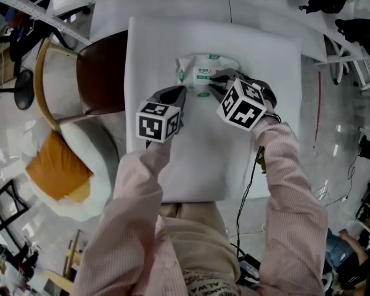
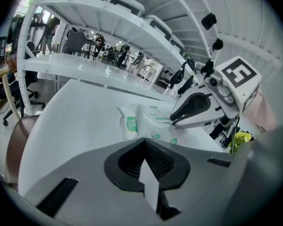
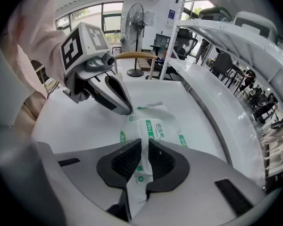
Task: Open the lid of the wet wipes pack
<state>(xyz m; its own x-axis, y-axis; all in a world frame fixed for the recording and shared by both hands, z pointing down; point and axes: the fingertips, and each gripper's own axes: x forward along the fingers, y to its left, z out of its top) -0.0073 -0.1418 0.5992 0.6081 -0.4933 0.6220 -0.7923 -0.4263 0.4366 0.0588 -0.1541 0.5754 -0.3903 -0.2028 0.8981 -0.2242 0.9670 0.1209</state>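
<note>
The wet wipes pack point(image 1: 203, 66), white with green print, lies at the far middle of the white table point(image 1: 271, 79). My left gripper point(image 1: 184, 91) sits at the pack's near left corner. In the left gripper view its jaws point(image 2: 144, 144) are shut with a thin white strip between the pads, and the pack point(image 2: 132, 124) lies just beyond. My right gripper point(image 1: 214, 78) reaches onto the pack from the right. In the right gripper view its jaws point(image 3: 144, 145) are shut on the pack's printed lid flap point(image 3: 139, 178), which rises from the pack point(image 3: 156, 126). The left gripper's tip point(image 3: 127, 111) touches the pack's edge.
A brown chair point(image 1: 102, 73) stands against the table's left side. An orange cushion on a white stool point(image 1: 58, 165) lies further left. A black cable point(image 1: 250, 177) hangs off the table's near right edge. White shelving point(image 2: 108, 18) runs behind the table.
</note>
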